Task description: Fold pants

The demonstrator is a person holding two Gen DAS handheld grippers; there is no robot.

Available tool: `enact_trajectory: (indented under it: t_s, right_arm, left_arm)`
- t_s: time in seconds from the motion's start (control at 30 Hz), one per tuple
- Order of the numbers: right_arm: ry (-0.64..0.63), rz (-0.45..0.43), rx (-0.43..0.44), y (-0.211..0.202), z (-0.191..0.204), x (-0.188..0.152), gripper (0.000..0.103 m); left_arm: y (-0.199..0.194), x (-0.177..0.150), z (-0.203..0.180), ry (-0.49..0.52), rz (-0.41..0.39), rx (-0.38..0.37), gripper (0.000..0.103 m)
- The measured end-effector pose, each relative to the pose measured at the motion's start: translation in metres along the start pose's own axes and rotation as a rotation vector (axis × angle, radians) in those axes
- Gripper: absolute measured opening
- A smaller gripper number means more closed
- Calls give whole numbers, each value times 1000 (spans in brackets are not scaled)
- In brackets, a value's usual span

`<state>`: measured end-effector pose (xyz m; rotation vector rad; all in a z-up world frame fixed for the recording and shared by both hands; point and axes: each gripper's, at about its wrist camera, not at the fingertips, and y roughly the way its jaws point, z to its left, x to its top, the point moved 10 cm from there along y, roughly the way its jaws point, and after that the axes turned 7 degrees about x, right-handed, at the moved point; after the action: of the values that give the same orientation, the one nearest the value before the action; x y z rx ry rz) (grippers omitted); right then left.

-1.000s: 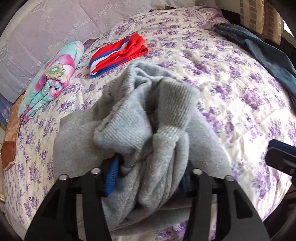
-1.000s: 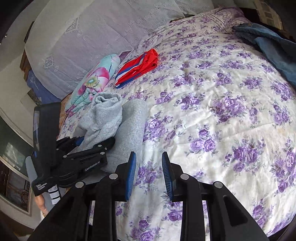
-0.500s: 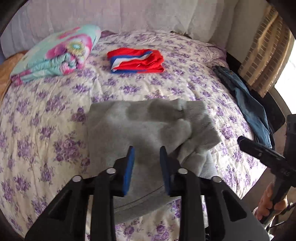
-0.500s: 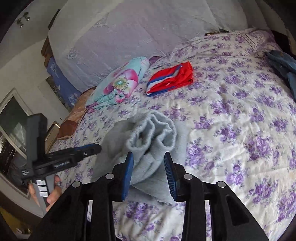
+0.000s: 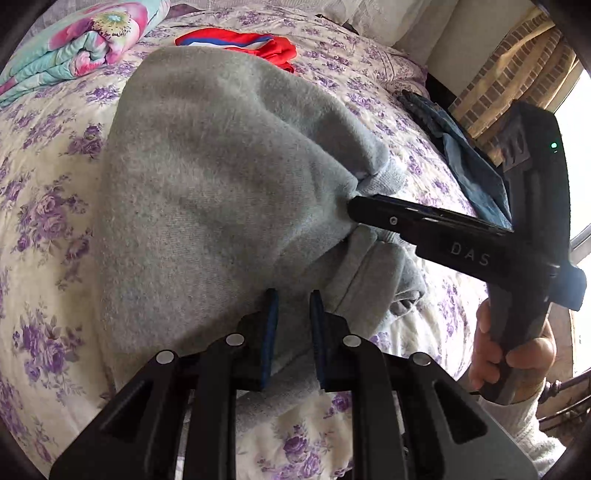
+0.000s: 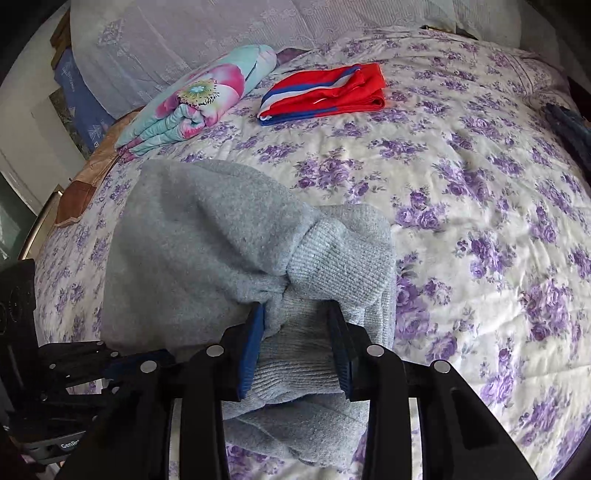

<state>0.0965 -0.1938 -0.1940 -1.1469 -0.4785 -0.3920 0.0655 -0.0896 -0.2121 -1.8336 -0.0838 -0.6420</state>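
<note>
The grey pants point(image 5: 207, 184) lie folded in a thick bundle on the flowered quilt point(image 5: 44, 206). My left gripper point(image 5: 291, 295) stands at the bundle's near edge, its jaws closing with a fold of grey cloth pinched between the blue pads. From the right wrist view the same pants point(image 6: 192, 240) bunch into a ribbed cuff, and my right gripper point(image 6: 295, 310) is shut on that cuff. The right gripper point(image 5: 356, 206) also shows at the right in the left wrist view, held by a hand. The left gripper point(image 6: 122, 363) sits low at the left.
A folded red, white and blue garment point(image 6: 325, 92) and a rolled floral blanket point(image 6: 195, 99) lie at the far side of the bed. Blue jeans point(image 5: 469, 166) hang off the right edge. A lace cover point(image 6: 221, 29) stands behind, a striped curtain point(image 5: 509, 66) at the right.
The left gripper let go of the raised bundle, narrowed, and came down onto the pants' near edge. The right gripper swung left from bare quilt onto the ribbed cuff and gripped it.
</note>
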Motion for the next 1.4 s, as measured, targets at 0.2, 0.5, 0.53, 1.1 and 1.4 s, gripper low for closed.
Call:
enact_trajectory:
  t_s: [0.2, 0.5, 0.53, 1.1, 1.4]
  right_arm:
    - [-118, 54, 47, -30, 53, 34, 53]
    - [-393, 241, 24, 56, 155, 120, 70]
    - [-400, 269, -1, 70, 154, 124, 70]
    - [-388, 394, -135, 158, 119, 95, 11]
    - [-414, 96, -39, 11, 125, 98, 60]
  left_arm:
    - [-42, -15, 9, -1, -76, -14, 16]
    - [-45, -28, 24, -50, -45, -50, 16]
    - [-44, -28, 23, -46, -42, -44, 15]
    - [-11, -44, 26, -106, 54, -128, 15]
    - [-93, -22, 76, -154, -123, 17, 50]
